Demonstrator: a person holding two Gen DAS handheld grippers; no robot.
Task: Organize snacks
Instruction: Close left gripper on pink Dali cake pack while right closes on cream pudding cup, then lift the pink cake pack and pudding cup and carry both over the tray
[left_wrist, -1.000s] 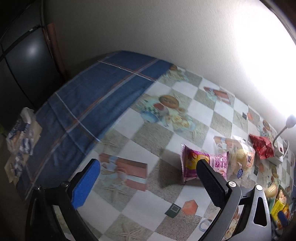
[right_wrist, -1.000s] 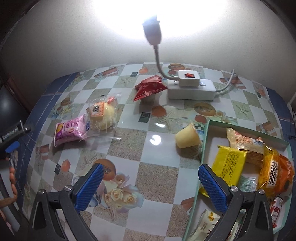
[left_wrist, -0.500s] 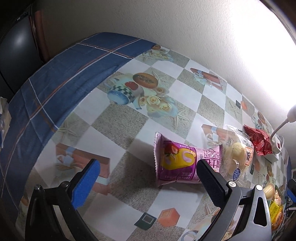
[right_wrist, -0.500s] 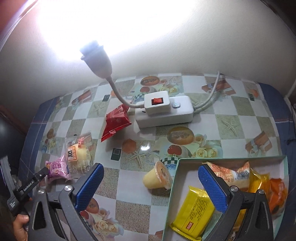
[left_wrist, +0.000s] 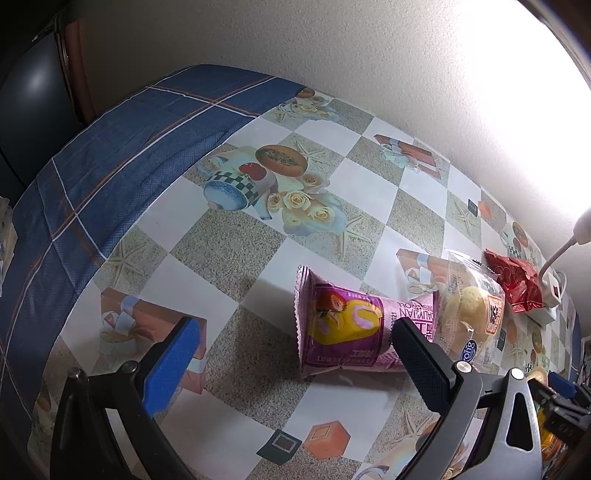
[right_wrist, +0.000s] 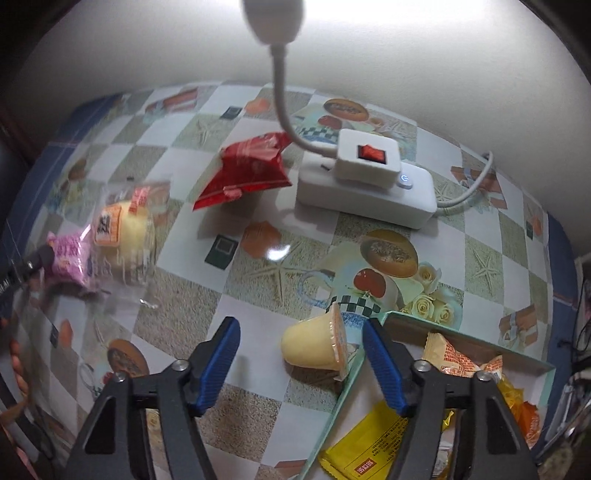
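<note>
- The right tool (right_wrist: 301, 360), at the bottom centre of its own view, has just been narrowing its jaws from full spread; they stand about half apart and hang around a pale yellow plastic jelly cup (right_wrist: 314, 347) lying on its side, and the pads do not yet press on it
- That cup lies on the bench (right_wrist: 258, 280), which wears a checked oilcloth printed with fruit and roses, and its foil lid touches the rim of a shallow mint-green cardboard box (right_wrist: 369, 373) at lower right
- In the box lie a yellow flat packet (right_wrist: 364, 448) and an orange-printed wrapper (right_wrist: 452, 356), with other wrappers I cannot make out
- The left tool (left_wrist: 295, 354), low in its own view, is spread wide and empty; its right pad overlaps the end of a pink foil-wrapped roll cake (left_wrist: 347, 325) in the picture, but I cannot tell whether it touches
- Just right of the pink pack, touching it, lies a clear-bagged pale round bun (left_wrist: 467, 315); a red crinkled foil packet (right_wrist: 247, 166) lies above centre, beside a white power strip with a gooseneck lamp (right_wrist: 373, 184)
- Step in hand, as I judge it: both tools are settling on snacks bound for the box
- Next, the right tool needs to close gently across the cup's soft wall, lift it over the rim and set it down inside; the left needs to straddle the pink pack across its narrow width before closing
</note>
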